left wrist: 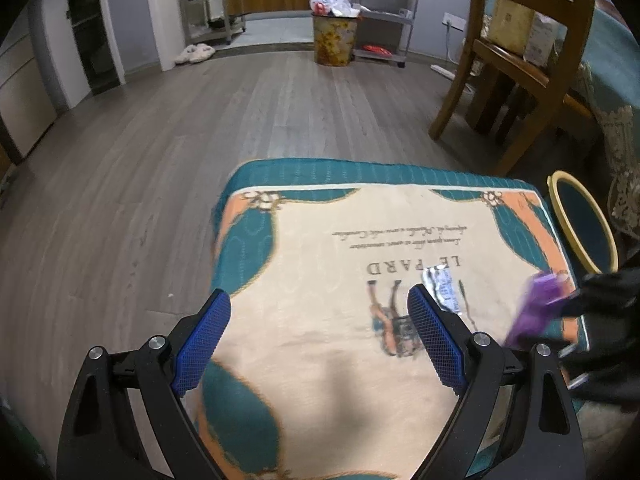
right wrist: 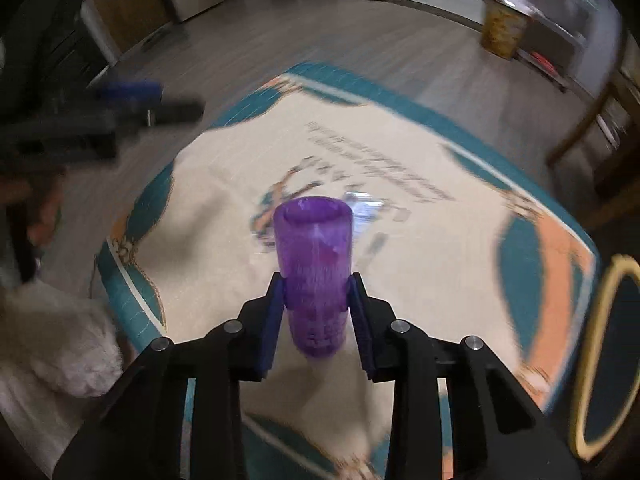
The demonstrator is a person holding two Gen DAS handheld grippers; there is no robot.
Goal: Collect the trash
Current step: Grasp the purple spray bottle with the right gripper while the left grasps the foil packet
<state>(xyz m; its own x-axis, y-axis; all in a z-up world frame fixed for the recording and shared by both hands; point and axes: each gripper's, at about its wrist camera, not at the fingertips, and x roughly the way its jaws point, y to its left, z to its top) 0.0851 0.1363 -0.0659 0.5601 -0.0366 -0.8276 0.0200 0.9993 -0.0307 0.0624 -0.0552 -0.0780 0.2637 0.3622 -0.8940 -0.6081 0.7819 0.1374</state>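
My right gripper (right wrist: pixel 316 300) is shut on a purple plastic cup (right wrist: pixel 314 264) and holds it above the cloth-covered low table (right wrist: pixel 440 280). The cup also shows, blurred, at the right of the left wrist view (left wrist: pixel 538 308). A silver foil wrapper (left wrist: pixel 442 288) lies on the cloth near the printed figure; it shows blurred behind the cup in the right wrist view (right wrist: pixel 368 208). My left gripper (left wrist: pixel 320 316) is open and empty over the cloth, its right finger just left of the wrapper. A yellow-rimmed bin (left wrist: pixel 580 224) stands at the table's right side (right wrist: pixel 604 356).
A patterned trash can (left wrist: pixel 335 40) full of bags stands far across the wood floor. A wooden chair (left wrist: pixel 516 64) and a draped table are at the right. Metal shelves and slippers (left wrist: pixel 194 54) stand at the back. Something white and fluffy (right wrist: pixel 60 340) lies left of the table.
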